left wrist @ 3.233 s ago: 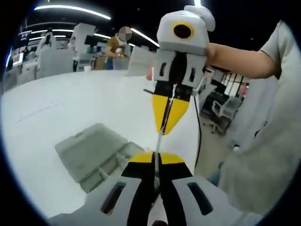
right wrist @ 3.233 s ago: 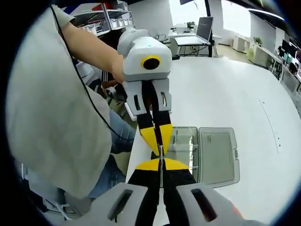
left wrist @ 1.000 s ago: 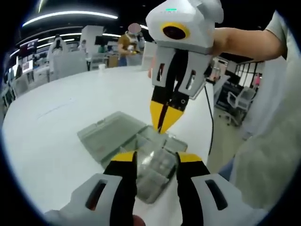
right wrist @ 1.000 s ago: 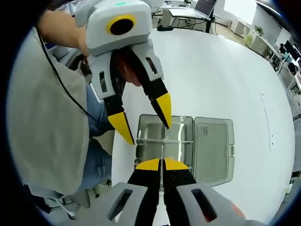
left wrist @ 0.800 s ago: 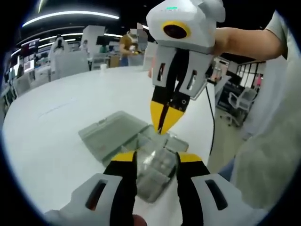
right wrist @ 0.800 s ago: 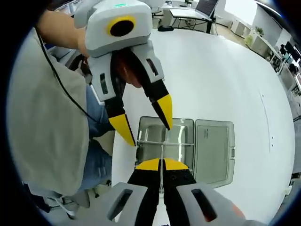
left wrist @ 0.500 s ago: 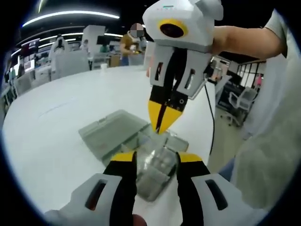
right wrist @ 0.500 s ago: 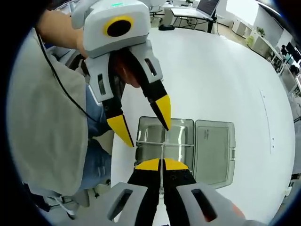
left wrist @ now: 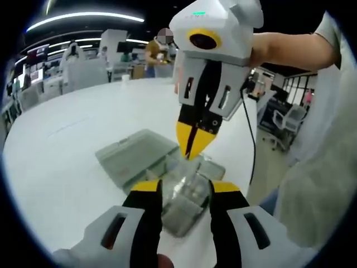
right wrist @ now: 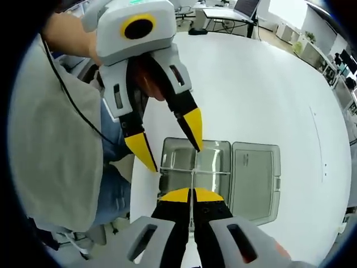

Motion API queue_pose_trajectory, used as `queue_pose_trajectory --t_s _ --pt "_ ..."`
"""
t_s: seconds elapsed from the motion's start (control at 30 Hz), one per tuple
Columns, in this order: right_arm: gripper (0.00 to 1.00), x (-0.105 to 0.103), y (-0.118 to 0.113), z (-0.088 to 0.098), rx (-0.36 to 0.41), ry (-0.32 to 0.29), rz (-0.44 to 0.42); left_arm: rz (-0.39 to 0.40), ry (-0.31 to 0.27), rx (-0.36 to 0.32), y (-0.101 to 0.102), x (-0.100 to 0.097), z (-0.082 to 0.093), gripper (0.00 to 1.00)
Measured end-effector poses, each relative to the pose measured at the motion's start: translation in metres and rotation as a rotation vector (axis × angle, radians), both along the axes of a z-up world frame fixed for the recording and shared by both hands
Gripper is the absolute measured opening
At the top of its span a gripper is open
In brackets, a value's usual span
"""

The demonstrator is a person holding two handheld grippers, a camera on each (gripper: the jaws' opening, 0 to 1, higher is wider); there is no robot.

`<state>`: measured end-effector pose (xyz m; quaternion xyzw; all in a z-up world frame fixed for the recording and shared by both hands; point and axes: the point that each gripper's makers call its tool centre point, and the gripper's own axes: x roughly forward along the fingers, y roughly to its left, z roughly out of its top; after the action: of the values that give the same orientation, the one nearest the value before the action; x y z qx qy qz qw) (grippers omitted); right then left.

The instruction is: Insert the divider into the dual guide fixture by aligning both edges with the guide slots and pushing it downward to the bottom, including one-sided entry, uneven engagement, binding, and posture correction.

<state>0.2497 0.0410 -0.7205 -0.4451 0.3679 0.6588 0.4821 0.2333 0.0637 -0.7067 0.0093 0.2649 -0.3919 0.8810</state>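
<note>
Right gripper (right wrist: pixel 191 195) nearest, jaws pinched on the thin clear divider (right wrist: pixel 192 177), which stands over the open grey case (right wrist: pixel 254 178) — the fixture. Left gripper (right wrist: pixel 170 142) beyond, jaws spread, holding nothing. Divider looks partly entered; seating to the bottom remains.
</note>
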Motion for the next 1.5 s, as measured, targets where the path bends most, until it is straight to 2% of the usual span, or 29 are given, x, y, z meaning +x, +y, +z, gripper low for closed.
queue_pose_trajectory --t_s 0.47,0.67,1.5 --pt "0.0 -0.0004 0.0008 -0.0042 -0.002 0.01 -0.004 0.005 0.009 -0.003 0.0008 -0.0001 -0.0019 0.3" --pt "0.0 -0.0012 0.004 -0.0019 0.021 0.022 -0.013 0.005 0.009 -0.001 0.0007 0.0003 -0.0014 0.3" --pt "0.0 0.0025 -0.0008 -0.0095 -0.016 0.008 -0.017 0.003 0.009 0.005 0.0017 0.0026 0.0001 0.29"
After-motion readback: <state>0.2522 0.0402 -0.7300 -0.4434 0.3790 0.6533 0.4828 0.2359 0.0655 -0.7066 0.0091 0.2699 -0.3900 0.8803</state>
